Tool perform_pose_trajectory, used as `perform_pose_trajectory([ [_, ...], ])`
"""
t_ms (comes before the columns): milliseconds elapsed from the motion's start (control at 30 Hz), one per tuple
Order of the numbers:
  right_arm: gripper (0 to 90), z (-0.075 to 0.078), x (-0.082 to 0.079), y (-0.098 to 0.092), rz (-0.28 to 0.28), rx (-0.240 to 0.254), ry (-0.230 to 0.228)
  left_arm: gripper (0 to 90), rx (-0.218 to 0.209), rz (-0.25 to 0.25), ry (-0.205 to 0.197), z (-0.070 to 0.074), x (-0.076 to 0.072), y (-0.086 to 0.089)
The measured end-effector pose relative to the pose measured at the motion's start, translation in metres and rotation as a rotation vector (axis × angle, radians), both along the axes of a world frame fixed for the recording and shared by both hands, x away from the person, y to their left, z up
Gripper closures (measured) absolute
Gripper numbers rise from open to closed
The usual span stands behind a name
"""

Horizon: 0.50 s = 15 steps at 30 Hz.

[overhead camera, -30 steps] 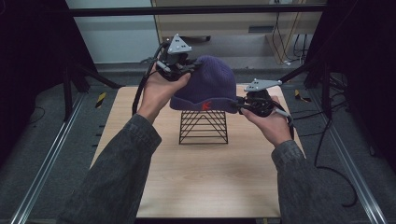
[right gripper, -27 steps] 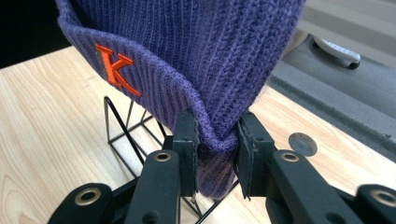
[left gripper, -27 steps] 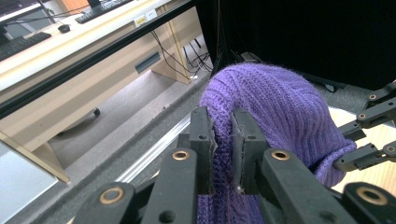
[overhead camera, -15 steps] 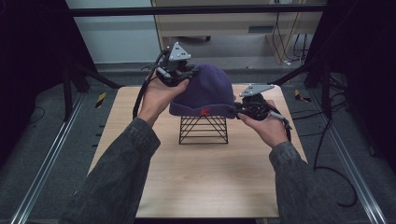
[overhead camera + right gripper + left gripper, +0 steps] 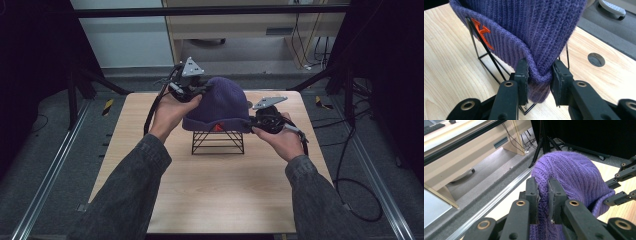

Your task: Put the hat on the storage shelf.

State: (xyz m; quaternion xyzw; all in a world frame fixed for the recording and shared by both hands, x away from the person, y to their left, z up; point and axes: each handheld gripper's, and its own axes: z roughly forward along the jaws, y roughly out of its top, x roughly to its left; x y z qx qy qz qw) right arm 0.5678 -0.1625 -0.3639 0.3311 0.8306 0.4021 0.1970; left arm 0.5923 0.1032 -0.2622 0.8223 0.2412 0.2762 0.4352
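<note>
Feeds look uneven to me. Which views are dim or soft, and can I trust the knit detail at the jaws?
High view: dim, dark edges, purple beanie soft. Left gripper view: bright, knit sharp between the jaws, near jaw links blurred. Right gripper view: evenly lit, beanie rib and wire stand crisp; trust it.

You've got one purple beanie [image 5: 220,105], one black wire stand [image 5: 218,142], one bench [image 5: 220,195] and two claws, left claw [image 5: 196,90] and right claw [image 5: 254,121].

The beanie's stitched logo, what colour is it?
Orange-red logo on the purple beanie, clearest in the right gripper view.
</note>
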Motion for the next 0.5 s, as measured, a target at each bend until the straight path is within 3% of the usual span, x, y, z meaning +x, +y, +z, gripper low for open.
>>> perform_pose_trajectory([
  [500,68.5,-0.008,-0.001,0.001,0.002,-0.008,0.019,79.9,-0.005,-0.005,0.012,-0.012,-0.001,0.002],
])
